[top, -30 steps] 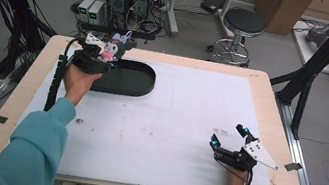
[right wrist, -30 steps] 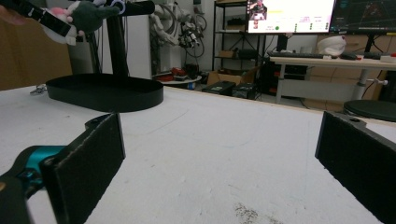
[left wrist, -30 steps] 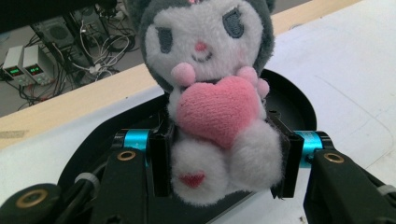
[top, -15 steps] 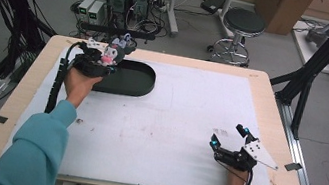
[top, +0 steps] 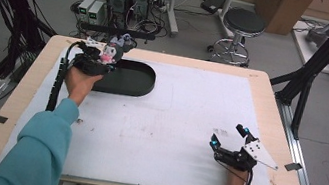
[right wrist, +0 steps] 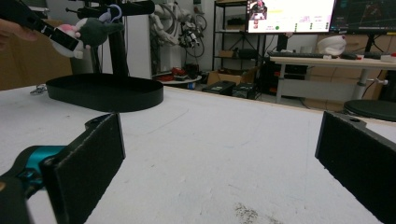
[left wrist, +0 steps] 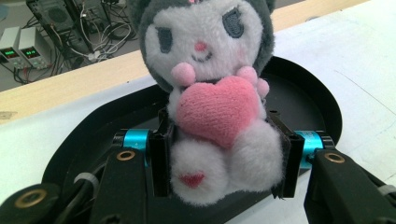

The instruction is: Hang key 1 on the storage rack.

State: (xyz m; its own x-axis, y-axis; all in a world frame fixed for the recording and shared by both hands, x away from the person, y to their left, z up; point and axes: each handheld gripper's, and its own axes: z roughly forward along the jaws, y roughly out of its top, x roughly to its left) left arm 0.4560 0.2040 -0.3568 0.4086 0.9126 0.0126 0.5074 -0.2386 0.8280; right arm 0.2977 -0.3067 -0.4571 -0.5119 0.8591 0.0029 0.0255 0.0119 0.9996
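The left tool (left wrist: 219, 163) clamps a grey-and-white plush doll with a pink heart (left wrist: 210, 93) above the black oval tray (top: 129, 77) near the desk's far left corner; the right tool (top: 227, 143) rests open and empty near the right front corner.

No legible text, label, brand or number is found. Green digits glow on two power supplies (left wrist: 21, 49) seen on the floor in the left gripper view, but are too blurred to be read. Writing on a wall monitor (right wrist: 290, 15) is likewise unreadable.
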